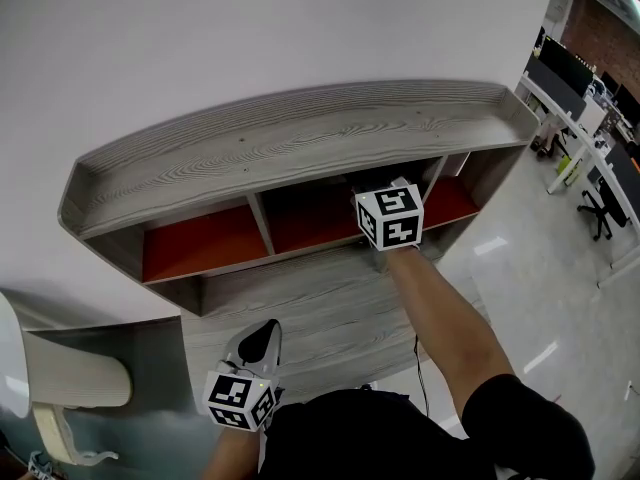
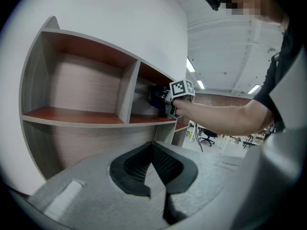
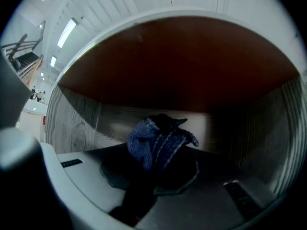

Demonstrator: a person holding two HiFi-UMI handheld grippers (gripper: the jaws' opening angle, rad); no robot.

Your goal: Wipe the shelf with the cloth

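A grey wood-grain shelf point(image 1: 300, 138) with orange-red compartment floors hangs on the white wall. My right gripper point(image 1: 388, 218) reaches into the middle compartment point(image 1: 310, 218), its jaws hidden there in the head view. In the right gripper view it is shut on a bunched blue cloth point(image 3: 158, 140), held inside the dark compartment near the grey back panel point(image 3: 96, 123). My left gripper point(image 1: 262, 340) hangs low in front of the shelf, its jaws shut with nothing between them point(image 2: 153, 171). The left gripper view shows the right gripper point(image 2: 168, 99) with the dark cloth point(image 2: 156, 98) in the middle compartment.
A left compartment point(image 2: 72, 95) and a smaller right compartment point(image 1: 455, 198) flank the middle one. Lower grey shelf panels point(image 1: 300, 298) lie below. A white chair point(image 1: 60, 388) stands at the lower left. Office desks and chairs point(image 1: 600, 158) fill the far right.
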